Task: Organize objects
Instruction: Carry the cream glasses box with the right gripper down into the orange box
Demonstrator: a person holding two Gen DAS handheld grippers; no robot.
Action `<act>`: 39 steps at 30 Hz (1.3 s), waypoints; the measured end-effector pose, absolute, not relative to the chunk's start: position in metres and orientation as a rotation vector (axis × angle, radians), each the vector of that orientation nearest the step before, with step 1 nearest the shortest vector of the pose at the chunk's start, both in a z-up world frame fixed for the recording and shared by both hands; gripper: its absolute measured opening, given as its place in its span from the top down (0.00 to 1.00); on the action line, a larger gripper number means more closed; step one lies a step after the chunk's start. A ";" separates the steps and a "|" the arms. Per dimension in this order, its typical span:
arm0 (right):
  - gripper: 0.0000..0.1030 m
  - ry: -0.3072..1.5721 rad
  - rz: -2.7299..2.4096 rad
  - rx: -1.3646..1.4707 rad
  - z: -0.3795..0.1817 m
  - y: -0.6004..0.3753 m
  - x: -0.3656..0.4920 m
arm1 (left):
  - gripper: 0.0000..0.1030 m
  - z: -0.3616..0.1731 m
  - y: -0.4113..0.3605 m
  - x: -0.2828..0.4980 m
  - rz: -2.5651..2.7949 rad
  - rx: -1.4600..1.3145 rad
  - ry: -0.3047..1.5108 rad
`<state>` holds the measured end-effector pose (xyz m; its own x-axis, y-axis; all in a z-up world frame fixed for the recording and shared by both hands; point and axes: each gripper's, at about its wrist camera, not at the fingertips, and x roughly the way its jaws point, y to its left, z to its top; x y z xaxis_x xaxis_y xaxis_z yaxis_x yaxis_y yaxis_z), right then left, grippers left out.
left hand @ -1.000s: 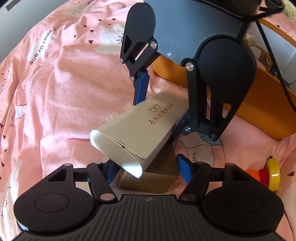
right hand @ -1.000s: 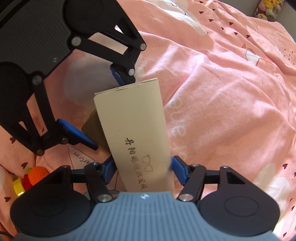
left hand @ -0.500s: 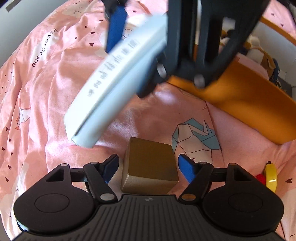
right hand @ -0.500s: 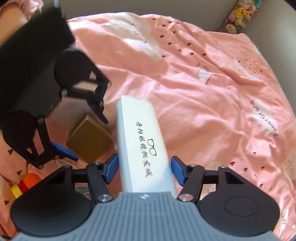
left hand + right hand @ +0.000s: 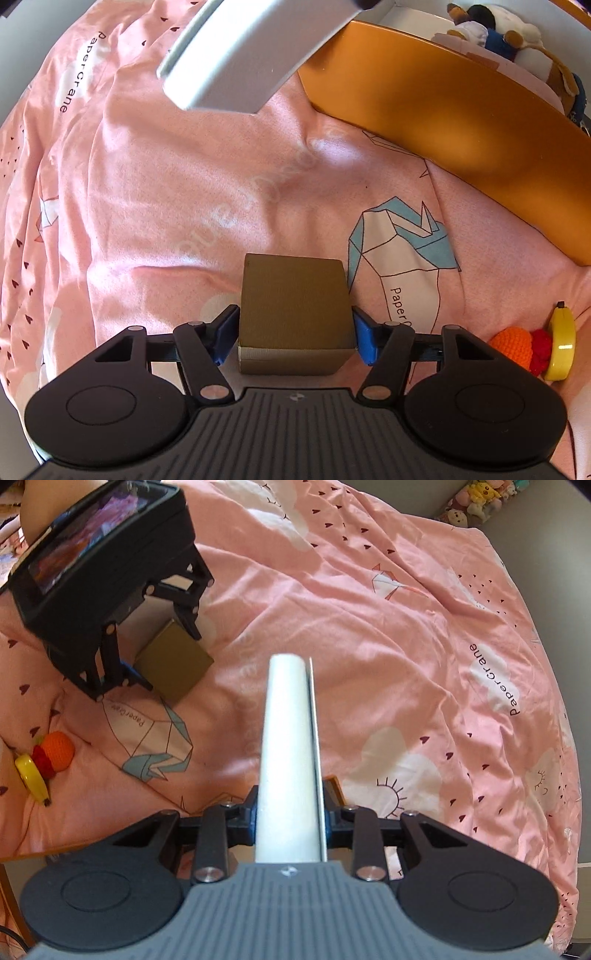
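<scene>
My left hand-held gripper [image 5: 295, 338] is closing around the brown box [image 5: 293, 314] on the bed [image 5: 184, 192]; I squeeze squarely. My right hand-held gripper [image 5: 290, 821] is tightening on the white case [image 5: 290, 753], held aloft.

I am looking down on a bed [image 5: 155, 192] covered by a wrinkled pink sheet printed with small hearts, clouds, paper cranes and the word "PaperCrane". 1 brown box [image 5: 293, 314] sits directly on it. Off to one side lie 1 orange crocheted ball [image 5: 511, 343], touching a red knitted piece, and 1 yellow disc [image 5: 563, 343] just beside them. An orange bin [image 5: 461, 122] rests on the sheet further back.
</scene>
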<state>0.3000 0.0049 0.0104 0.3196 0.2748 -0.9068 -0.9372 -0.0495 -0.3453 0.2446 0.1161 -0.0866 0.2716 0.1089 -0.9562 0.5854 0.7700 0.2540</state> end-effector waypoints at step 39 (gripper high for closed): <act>0.70 0.292 0.957 -1.630 -0.046 -0.088 0.290 | 0.30 -0.007 0.097 0.289 -0.376 0.324 1.072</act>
<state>0.2900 -0.0879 -0.0462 0.6346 0.2974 -0.7133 -0.6454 -0.3039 -0.7008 0.2888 0.0973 -0.0065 0.4268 -0.1397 -0.8935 0.4485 0.8906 0.0750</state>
